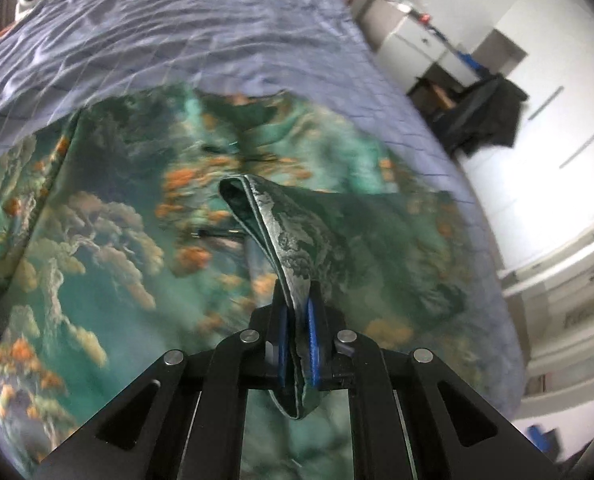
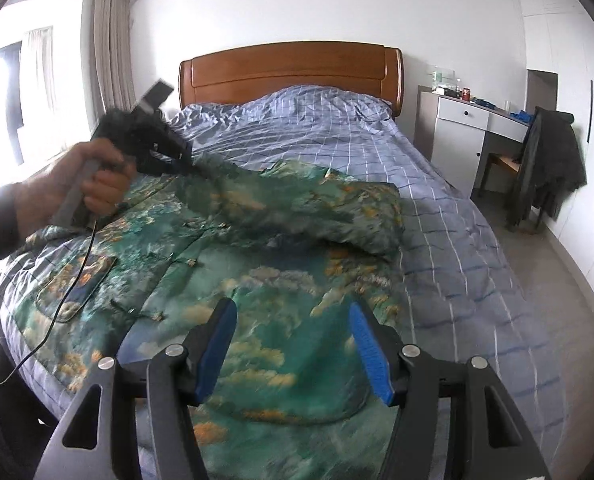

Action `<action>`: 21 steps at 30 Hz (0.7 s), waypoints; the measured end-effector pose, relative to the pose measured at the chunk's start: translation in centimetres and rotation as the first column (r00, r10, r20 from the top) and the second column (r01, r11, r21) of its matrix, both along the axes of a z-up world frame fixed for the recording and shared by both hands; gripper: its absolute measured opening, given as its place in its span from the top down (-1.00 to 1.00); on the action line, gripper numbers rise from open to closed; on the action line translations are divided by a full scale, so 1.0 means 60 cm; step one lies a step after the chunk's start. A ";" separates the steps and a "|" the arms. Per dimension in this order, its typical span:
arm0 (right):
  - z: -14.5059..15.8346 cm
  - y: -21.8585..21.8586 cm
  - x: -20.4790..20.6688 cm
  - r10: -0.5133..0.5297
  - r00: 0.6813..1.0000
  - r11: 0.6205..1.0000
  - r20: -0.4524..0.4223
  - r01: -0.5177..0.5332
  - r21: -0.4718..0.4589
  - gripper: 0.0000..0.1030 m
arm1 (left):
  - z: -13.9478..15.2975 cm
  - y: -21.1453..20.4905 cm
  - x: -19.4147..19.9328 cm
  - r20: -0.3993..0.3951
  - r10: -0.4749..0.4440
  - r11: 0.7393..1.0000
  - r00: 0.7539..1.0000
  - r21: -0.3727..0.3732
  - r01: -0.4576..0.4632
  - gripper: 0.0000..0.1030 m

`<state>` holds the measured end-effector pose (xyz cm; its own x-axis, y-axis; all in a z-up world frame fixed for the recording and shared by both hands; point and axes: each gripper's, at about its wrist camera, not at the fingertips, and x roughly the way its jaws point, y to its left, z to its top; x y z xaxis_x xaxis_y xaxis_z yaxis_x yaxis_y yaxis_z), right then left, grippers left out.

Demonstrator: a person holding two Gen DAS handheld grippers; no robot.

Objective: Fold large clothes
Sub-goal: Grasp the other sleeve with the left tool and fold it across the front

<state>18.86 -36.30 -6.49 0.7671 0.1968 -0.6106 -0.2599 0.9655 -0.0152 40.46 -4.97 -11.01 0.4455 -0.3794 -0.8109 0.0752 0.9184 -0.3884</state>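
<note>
Green jacket (image 2: 257, 264), padded and printed with clouds and orange blossoms, lies spread across the blue checked bedspread (image 2: 457, 216), filling the lower left and centre of the right wrist view. One sleeve (image 2: 297, 204) is drawn across the body from the right of the frame toward the upper left.

The left gripper (image 1: 297, 320) is clamped on the sleeve cuff (image 1: 273, 236), its blue pads (image 1: 312, 336) pressing the doubled hem between them. In the right wrist view the same tool sits at centre left, gripped by the person's left hand (image 2: 93, 184), with the sleeve lifted off the jacket's front. The right gripper (image 2: 293, 344) stands wide apart and holds nothing; it hovers above the jacket's lower hem at the bottom centre of its own frame, apparently not touching the cloth.

The main risk appears to be the cuff slipping out, since only a narrow band of slick-looking fabric sits between the pads and the padded sleeve probably pulls with some weight. A hard pull toward the upper left could also drag the whole jacket across the bedspread, as nothing pins the body down. The sleeve may bunch rather than lie flat if it is dropped too soon. The black cable (image 2: 69, 292) trailing from the left tool hangs over the jacket's pocket and could snag there.
</note>
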 end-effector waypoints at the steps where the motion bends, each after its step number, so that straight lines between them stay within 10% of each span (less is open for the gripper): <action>1: 0.004 -0.006 0.015 0.004 1.000 1.000 -0.009 -0.004 -0.001 -0.17 | -0.012 0.004 0.006 -0.015 0.005 1.000 1.000 -0.001 -0.005 0.86; 8: 0.030 -0.072 0.208 -0.030 0.998 0.999 -0.058 0.029 -0.024 -0.17 | -0.038 0.016 -0.018 -0.022 0.000 1.000 1.000 0.025 0.001 0.04; 21: -0.115 -0.043 0.553 -0.080 0.958 0.993 -0.274 0.101 0.060 -0.04 | -0.091 -0.007 -0.030 -0.020 -0.008 0.991 1.000 0.130 0.010 0.12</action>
